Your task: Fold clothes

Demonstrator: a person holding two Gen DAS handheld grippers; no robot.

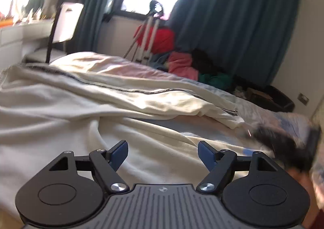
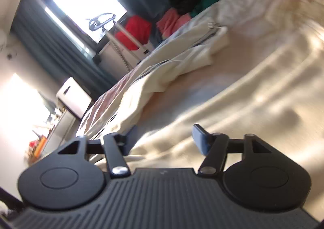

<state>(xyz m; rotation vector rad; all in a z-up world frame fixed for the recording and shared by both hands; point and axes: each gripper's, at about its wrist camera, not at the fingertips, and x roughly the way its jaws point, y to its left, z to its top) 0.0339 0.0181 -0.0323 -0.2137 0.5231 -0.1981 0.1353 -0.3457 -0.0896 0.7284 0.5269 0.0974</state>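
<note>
A cream zip-up garment (image 1: 85,95) lies spread over the bed, its dark zipper line (image 1: 113,87) running across it to a metal pull at the hem. My left gripper (image 1: 163,153) hovers open just above the cream cloth, with nothing between its blue pads (image 1: 121,151). In the right wrist view the same garment (image 2: 232,91) fills the frame, tilted, with a folded flap (image 2: 178,63) farther off. My right gripper (image 2: 164,139) is open over the cloth, holding nothing. The dark blur at the right edge of the left wrist view is the right gripper (image 1: 287,146), in motion.
A pile of pink, red, green and dark clothes (image 1: 182,63) sits at the bed's far side under teal curtains (image 1: 232,16). A white stand (image 1: 147,32) rises in front of the window. A chair (image 1: 64,24) and a white desk (image 1: 18,32) are at the far left.
</note>
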